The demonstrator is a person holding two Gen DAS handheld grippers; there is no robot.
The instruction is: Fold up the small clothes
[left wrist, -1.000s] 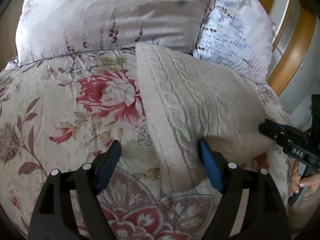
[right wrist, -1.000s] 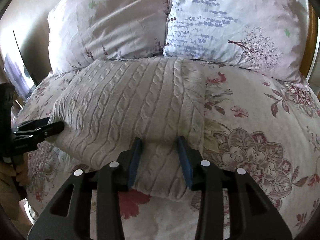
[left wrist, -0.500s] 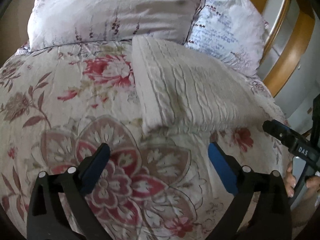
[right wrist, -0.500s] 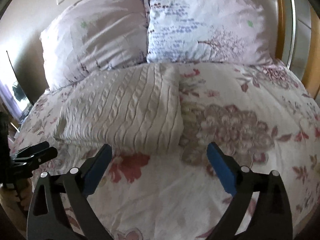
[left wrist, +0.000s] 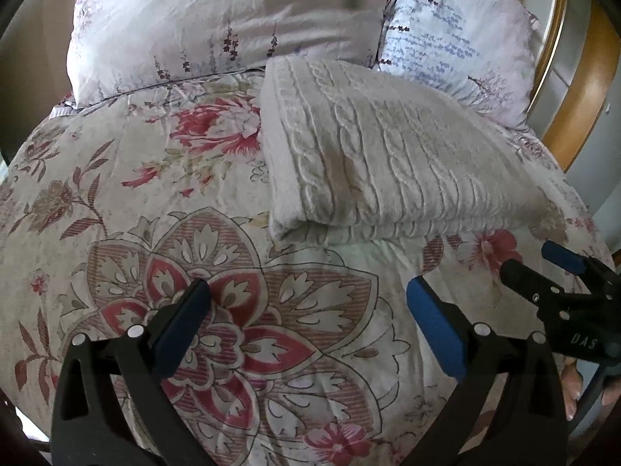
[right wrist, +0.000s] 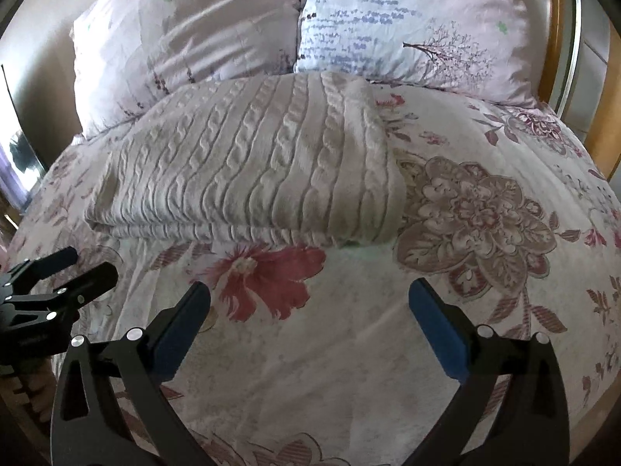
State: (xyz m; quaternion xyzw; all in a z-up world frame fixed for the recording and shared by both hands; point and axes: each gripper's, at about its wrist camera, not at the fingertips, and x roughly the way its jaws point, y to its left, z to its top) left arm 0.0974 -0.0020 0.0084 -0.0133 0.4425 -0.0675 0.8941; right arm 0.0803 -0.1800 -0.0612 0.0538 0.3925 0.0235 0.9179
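Observation:
A cream cable-knit sweater [left wrist: 372, 155] lies folded into a flat rectangle on the floral bedspread [left wrist: 155, 178], just in front of the pillows. It also shows in the right wrist view [right wrist: 252, 167]. My left gripper [left wrist: 308, 306] is open and empty, held back from the sweater's near edge. My right gripper [right wrist: 310, 306] is open and empty too, also short of the sweater. The right gripper shows at the right edge of the left wrist view [left wrist: 539, 268]. The left gripper shows at the left edge of the right wrist view [right wrist: 83, 268].
Two pale printed pillows [right wrist: 186, 35] [right wrist: 419, 19] lean at the head of the bed behind the sweater. A wooden headboard [left wrist: 582, 89] curves along the right side. The bedspread [right wrist: 465, 272] spreads wide around the sweater.
Both grippers let go of the sweater, opened wide and drew back toward the near side of the bed. The sweater now lies flat and folded.

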